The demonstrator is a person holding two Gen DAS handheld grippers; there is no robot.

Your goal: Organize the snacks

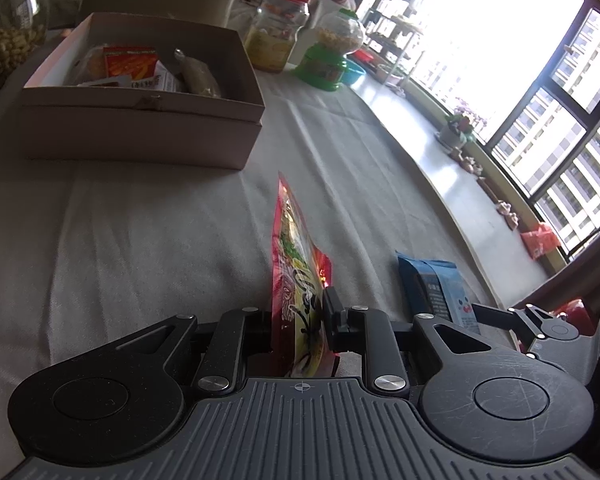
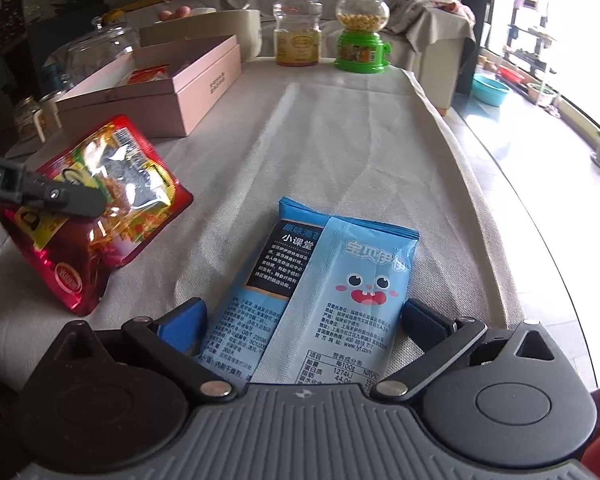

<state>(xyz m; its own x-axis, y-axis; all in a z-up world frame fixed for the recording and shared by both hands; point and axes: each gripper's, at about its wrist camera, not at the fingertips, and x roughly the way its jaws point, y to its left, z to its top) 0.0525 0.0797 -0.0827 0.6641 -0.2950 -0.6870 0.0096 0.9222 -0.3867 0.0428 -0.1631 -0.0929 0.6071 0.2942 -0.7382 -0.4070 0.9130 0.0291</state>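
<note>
The left gripper (image 1: 296, 320) angles downward, its jaws pinched narrow on something thin. The right gripper (image 2: 304, 320) tilts down too, jaws spread wide.

Each wrist camera sits low, close over the table (image 1: 148, 216), facing its far edge. Both views share the pink box (image 2: 188, 92), red packet (image 1: 296, 280) and blue packet (image 2: 320, 280).

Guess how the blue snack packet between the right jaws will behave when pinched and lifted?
Probably floppy: the blue snack packet is a thin film pouch lying flat on the tablecloth, so the free end may droop. Likely light for its size. Its smooth film looks slippery; the open right gripper straddles its width, so it may buckle.
</note>
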